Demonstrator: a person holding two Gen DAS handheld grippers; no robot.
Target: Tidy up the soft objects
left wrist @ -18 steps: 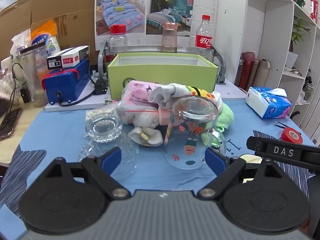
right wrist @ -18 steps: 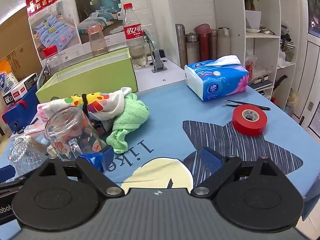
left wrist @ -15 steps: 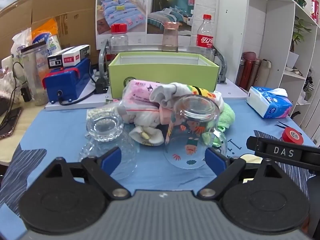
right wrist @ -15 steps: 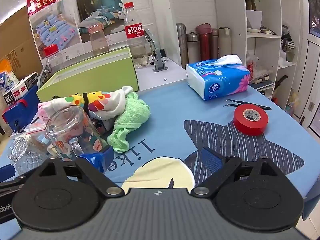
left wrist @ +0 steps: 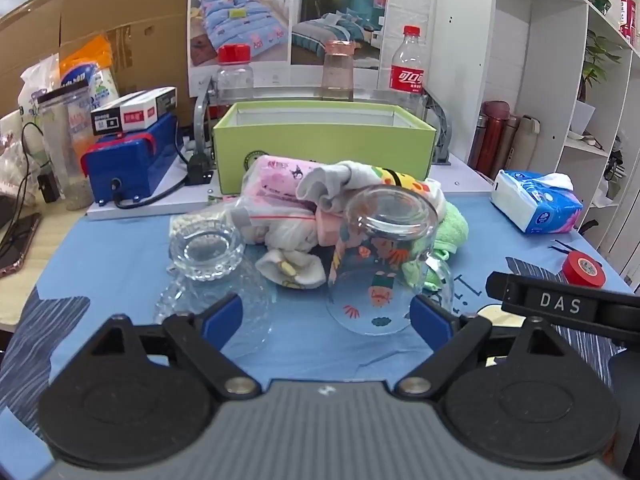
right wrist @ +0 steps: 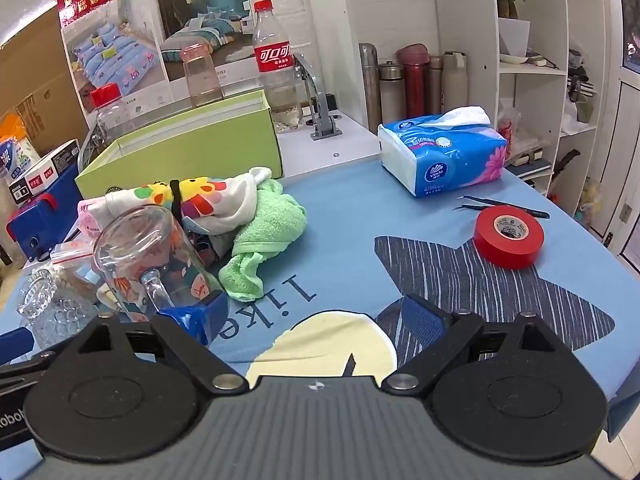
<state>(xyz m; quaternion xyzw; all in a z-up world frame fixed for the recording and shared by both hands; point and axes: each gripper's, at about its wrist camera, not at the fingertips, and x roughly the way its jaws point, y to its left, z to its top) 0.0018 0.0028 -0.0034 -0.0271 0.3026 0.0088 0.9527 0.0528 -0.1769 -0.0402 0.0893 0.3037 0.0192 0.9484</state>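
Observation:
A heap of soft things lies mid-table before an open green box point(left wrist: 324, 148): a pink bagged cloth point(left wrist: 276, 188), white socks point(left wrist: 332, 184), a colourful printed cloth point(right wrist: 200, 200) and a green towel point(right wrist: 268, 236). A small white sock point(left wrist: 292, 270) lies in front. My left gripper point(left wrist: 326, 316) is open and empty, just short of a printed glass mug point(left wrist: 380, 260) and a clear glass bowl point(left wrist: 208, 256). My right gripper point(right wrist: 316, 316) is open and empty above the blue cloth, right of the mug point(right wrist: 148, 256).
A tissue pack point(right wrist: 444, 156), red tape roll point(right wrist: 508, 236) and tweezers point(right wrist: 504, 204) lie at the right. Bottles point(left wrist: 408, 68) stand behind the box. A blue device point(left wrist: 132, 160) and a phone point(left wrist: 16, 240) sit at the left. White shelves point(right wrist: 532, 68) stand at the right.
Both views have shifted very slightly; the objects have not moved and both grippers stay open.

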